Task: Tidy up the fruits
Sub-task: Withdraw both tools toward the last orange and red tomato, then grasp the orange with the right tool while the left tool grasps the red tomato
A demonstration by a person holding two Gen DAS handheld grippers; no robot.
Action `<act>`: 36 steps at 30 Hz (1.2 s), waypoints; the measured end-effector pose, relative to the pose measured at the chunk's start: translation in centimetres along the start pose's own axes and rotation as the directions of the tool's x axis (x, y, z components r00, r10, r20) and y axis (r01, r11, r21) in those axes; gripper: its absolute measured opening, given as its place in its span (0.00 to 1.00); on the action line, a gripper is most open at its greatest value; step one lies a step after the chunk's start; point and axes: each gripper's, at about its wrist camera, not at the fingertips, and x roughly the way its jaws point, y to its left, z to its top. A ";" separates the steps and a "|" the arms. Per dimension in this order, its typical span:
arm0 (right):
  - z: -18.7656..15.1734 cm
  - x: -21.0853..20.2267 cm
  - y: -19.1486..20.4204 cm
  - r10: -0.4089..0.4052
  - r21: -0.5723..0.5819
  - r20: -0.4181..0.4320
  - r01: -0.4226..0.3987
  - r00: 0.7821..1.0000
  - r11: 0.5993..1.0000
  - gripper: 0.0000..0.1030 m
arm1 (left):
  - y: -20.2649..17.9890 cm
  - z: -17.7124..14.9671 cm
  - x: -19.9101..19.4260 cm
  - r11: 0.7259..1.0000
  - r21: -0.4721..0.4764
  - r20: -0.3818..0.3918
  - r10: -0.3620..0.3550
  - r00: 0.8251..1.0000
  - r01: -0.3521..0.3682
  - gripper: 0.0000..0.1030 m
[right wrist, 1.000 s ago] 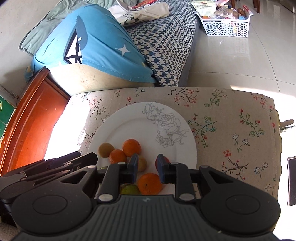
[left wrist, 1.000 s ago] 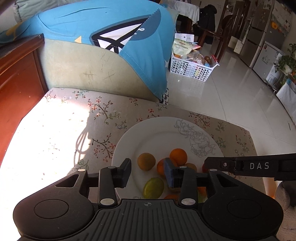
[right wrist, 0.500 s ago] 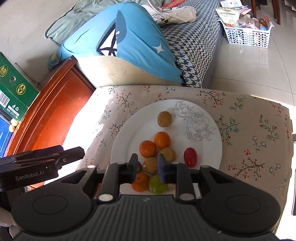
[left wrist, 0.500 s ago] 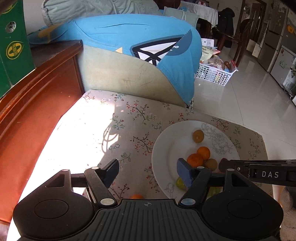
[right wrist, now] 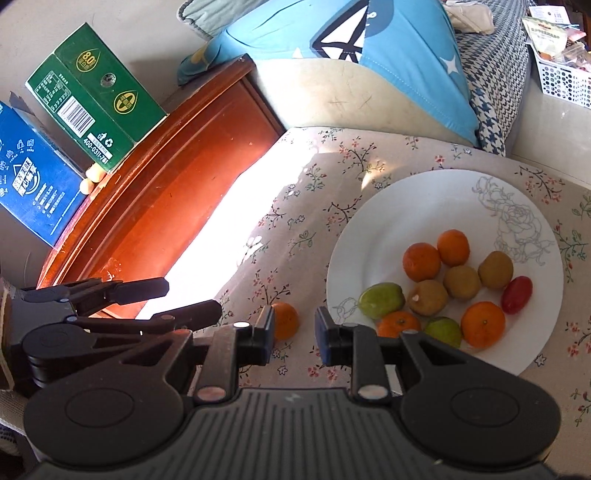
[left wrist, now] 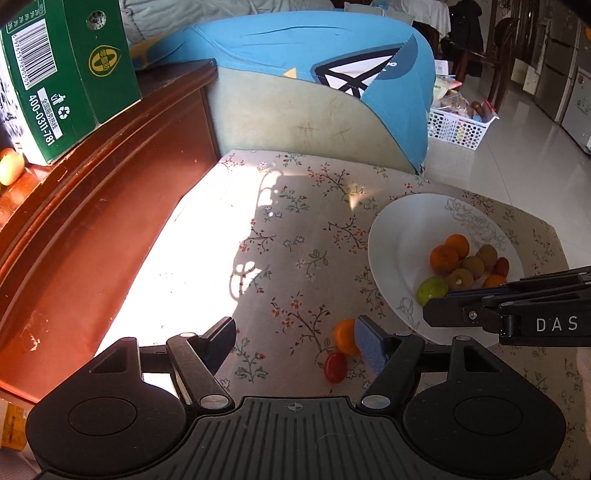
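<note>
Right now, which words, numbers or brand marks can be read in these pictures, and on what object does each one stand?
"DAS": on the right gripper, left wrist view.
"400-0311-781": on the green box, beside a recycling sign.
"80": in a round badge on the same green box.
Barcode digits and Chinese print on the green box: too small to read.
Print on the blue box and the snack bag: blurred.

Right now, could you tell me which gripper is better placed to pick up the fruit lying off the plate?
Left, I think. The left gripper is open wide, with the orange and red fruit on the cloth between its fingers. The right gripper is narrower and nearer the plate.
</note>
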 end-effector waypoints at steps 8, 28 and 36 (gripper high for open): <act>-0.2 3.1 0.7 0.016 0.022 -0.061 -0.014 0.998 1.000 0.25 | -0.5 -2.2 2.0 0.995 0.099 -0.076 0.006 0.997 0.001 0.69; -0.2 7.9 1.4 -0.026 0.033 -0.108 0.029 0.994 0.999 0.32 | -0.9 -4.4 3.7 0.989 0.108 -0.101 -0.088 0.991 0.099 0.68; 0.1 7.9 1.2 -0.025 0.030 -0.104 0.028 0.994 0.999 0.30 | -1.1 -4.2 4.9 0.989 0.056 -0.094 -0.129 0.987 0.134 0.45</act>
